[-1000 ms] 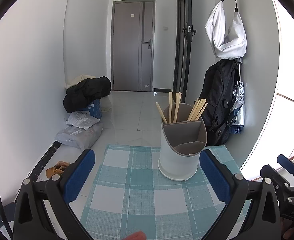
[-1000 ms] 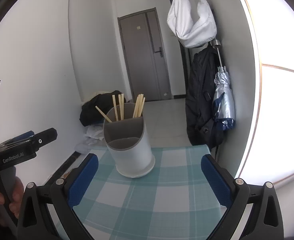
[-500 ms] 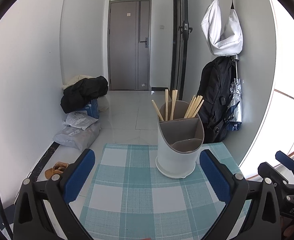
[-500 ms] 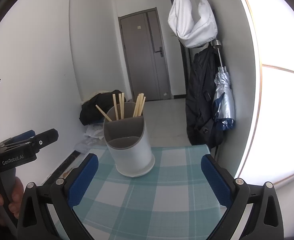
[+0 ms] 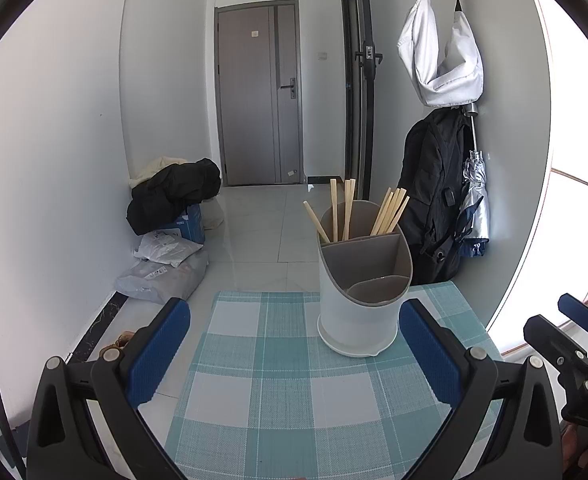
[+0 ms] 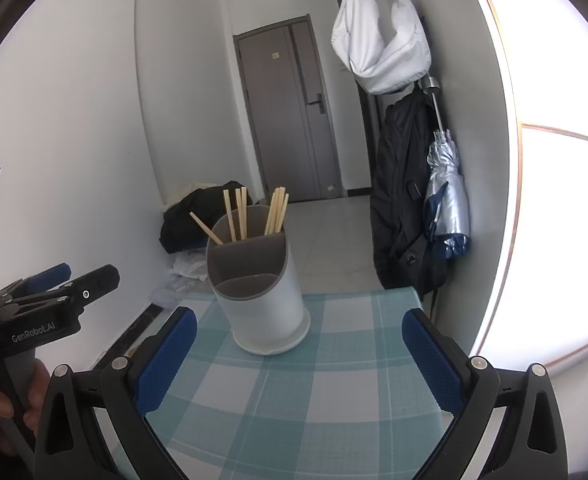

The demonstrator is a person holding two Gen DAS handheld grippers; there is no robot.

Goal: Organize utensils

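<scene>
A white utensil holder (image 5: 358,304) (image 6: 264,300) with grey inner compartments stands near the far edge of a teal checked tablecloth (image 5: 294,392) (image 6: 314,392). Several wooden chopsticks (image 5: 348,212) (image 6: 240,218) stick up from its two rear compartments; the front compartment looks empty. My left gripper (image 5: 294,352) is open, hovering over the cloth short of the holder, with nothing between its blue pads. My right gripper (image 6: 294,354) is open too, with the holder ahead and slightly left. Each gripper shows at the edge of the other's view.
The table sits by a white wall with a bright window on the right. A black backpack (image 5: 434,200), a folded umbrella (image 5: 474,204) and a white bag (image 5: 442,52) hang beyond the table. Clothes and bags (image 5: 174,216) lie on the tiled floor at the left.
Both views have shifted slightly; the left gripper has drawn back and tilted up a little, so the holder sits a bit lower and nearer centre. Both grippers stay open.
</scene>
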